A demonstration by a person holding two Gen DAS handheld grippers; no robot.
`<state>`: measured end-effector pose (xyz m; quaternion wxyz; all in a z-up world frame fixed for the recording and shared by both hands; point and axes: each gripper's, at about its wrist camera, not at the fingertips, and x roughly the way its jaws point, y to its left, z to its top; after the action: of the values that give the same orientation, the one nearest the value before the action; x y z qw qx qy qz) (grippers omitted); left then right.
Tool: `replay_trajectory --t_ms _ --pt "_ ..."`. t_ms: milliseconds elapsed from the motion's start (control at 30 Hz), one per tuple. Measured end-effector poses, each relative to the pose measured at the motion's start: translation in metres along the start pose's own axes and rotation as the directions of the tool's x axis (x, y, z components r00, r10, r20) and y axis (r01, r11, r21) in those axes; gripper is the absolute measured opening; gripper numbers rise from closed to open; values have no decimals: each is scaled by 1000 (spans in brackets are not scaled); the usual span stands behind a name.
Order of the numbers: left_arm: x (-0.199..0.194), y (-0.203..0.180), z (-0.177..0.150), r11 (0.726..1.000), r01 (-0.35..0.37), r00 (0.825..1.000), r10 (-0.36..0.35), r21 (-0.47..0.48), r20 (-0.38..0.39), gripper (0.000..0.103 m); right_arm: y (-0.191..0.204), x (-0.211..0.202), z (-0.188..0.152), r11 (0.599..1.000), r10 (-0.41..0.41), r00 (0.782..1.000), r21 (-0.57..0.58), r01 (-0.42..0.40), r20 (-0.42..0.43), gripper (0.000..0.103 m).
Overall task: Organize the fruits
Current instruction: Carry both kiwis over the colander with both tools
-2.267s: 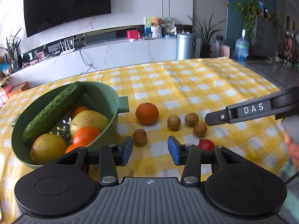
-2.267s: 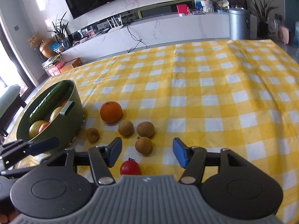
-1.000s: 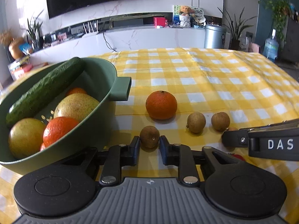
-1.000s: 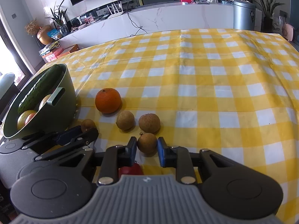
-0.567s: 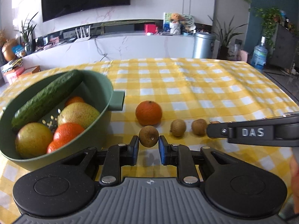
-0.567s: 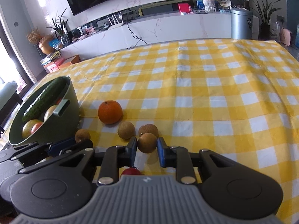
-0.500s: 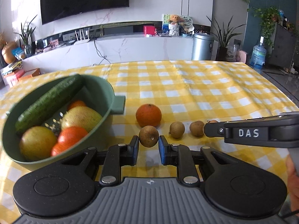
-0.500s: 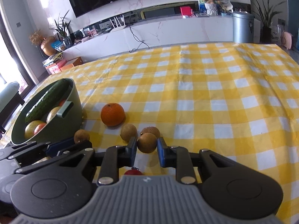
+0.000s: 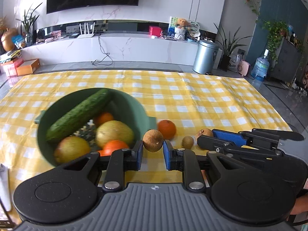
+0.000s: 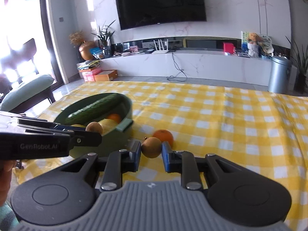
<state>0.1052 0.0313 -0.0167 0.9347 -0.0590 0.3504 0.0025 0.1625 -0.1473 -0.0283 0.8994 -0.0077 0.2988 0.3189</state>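
Observation:
My left gripper (image 9: 153, 151) is shut on a small brown fruit (image 9: 153, 140) and holds it in the air just right of the green bowl (image 9: 46, 154). The bowl holds a cucumber (image 9: 79, 114), pears and oranges. My right gripper (image 10: 151, 155) is shut on another small brown fruit (image 10: 151, 147), raised above the cloth near the bowl's handle (image 10: 125, 125). The right gripper also shows in the left wrist view (image 9: 207, 134) with its fruit (image 9: 204, 132). An orange (image 9: 166, 129) and one small brown fruit (image 9: 187, 142) lie on the cloth.
The table carries a yellow checked cloth (image 9: 192, 100). A white TV bench (image 9: 115, 48), a metal bin (image 9: 205, 56) and a water bottle (image 9: 259, 68) stand beyond the far edge. A green-cushioned chair (image 10: 25, 94) stands left of the table.
Both grippers have risen higher with their brown fruits and swung left toward the green bowl. The right gripper now sits close beside the left one.

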Motion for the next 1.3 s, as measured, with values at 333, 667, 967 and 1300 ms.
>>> replay_trajectory --t_ms 333,667,967,1300 --pt "-2 57 6 988 8 999 -14 -154 -37 24 58 27 28 987 62 998 -146 -66 -29 20" --pt "11 86 2 970 19 993 -46 -244 -105 24 81 66 44 950 65 988 -295 -104 -141 20" --pt "25 91 3 966 2 986 -44 -257 -158 24 86 88 55 925 30 977 -365 -108 -213 20" --pt "33 91 0 970 -38 979 -12 -241 -204 25 89 100 51 911 11 965 -395 -118 -263 19"
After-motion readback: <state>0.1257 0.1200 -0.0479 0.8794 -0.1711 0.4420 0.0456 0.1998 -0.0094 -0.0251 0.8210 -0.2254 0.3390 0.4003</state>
